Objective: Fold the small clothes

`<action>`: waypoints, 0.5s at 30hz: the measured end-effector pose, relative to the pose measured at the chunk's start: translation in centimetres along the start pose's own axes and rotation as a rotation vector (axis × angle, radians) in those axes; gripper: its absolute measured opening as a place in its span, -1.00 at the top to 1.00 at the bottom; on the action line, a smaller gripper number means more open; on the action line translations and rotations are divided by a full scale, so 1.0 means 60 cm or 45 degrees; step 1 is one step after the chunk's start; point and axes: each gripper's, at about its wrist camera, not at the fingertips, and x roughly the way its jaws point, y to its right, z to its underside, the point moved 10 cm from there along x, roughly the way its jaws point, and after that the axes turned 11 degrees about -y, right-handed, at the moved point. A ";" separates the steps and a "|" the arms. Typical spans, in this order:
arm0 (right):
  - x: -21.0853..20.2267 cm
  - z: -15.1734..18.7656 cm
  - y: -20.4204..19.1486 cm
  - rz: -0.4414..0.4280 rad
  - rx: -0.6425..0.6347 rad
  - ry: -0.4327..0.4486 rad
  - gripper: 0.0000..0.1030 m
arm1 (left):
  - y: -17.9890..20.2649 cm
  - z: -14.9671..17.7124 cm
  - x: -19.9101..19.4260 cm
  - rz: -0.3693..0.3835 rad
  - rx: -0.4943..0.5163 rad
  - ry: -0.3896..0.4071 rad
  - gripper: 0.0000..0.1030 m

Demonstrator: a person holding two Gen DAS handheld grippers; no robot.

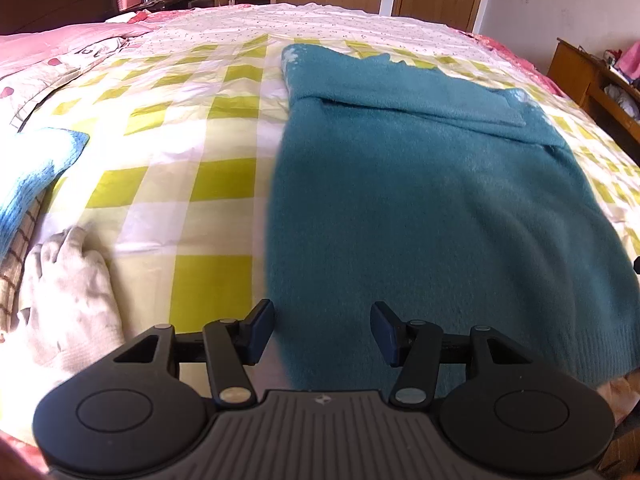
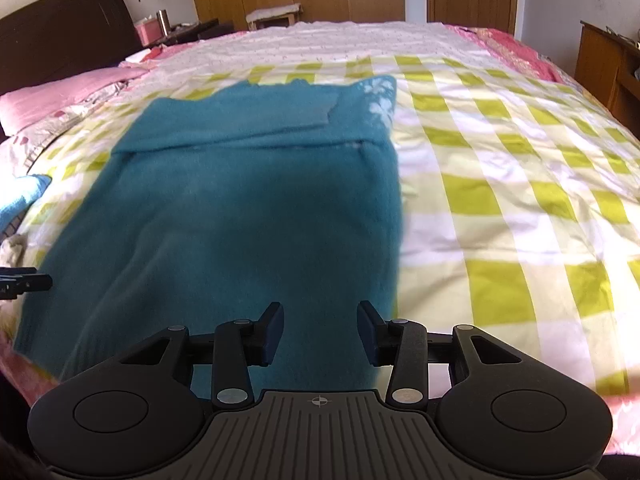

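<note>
A teal fuzzy sweater [image 1: 432,200] lies flat on the checked bedspread [image 1: 192,128], its sleeves folded across the upper part. My left gripper [image 1: 322,330] hovers over the sweater's near left edge, open, with nothing between its fingers. In the right wrist view the same sweater [image 2: 248,208] fills the left and middle, white flower print at its far right corner. My right gripper [image 2: 320,330] hangs above the sweater's near right edge, open and empty. The tip of the left gripper [image 2: 24,282] shows at the left border.
A white glove-like cloth [image 1: 68,300] and a light blue knit piece [image 1: 36,172] lie on the bed's left side. Pink pillows [image 2: 60,96] and a dark headboard [image 2: 60,28] stand at the far left. Wooden furniture [image 2: 608,72] lines the right.
</note>
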 end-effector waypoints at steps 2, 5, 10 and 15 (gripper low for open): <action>0.000 0.026 0.008 0.010 0.013 -0.040 0.22 | 0.001 0.014 -0.001 0.002 0.005 -0.022 -0.12; 0.003 0.055 0.015 -0.009 0.045 -0.098 0.22 | 0.002 0.030 -0.002 -0.011 0.012 -0.054 -0.12; 0.020 0.081 0.015 -0.075 0.110 -0.198 0.22 | 0.007 0.047 -0.003 -0.026 0.036 -0.087 -0.12; 0.025 0.089 0.010 -0.141 0.149 -0.224 0.19 | 0.020 0.053 -0.004 -0.008 0.051 -0.113 -0.12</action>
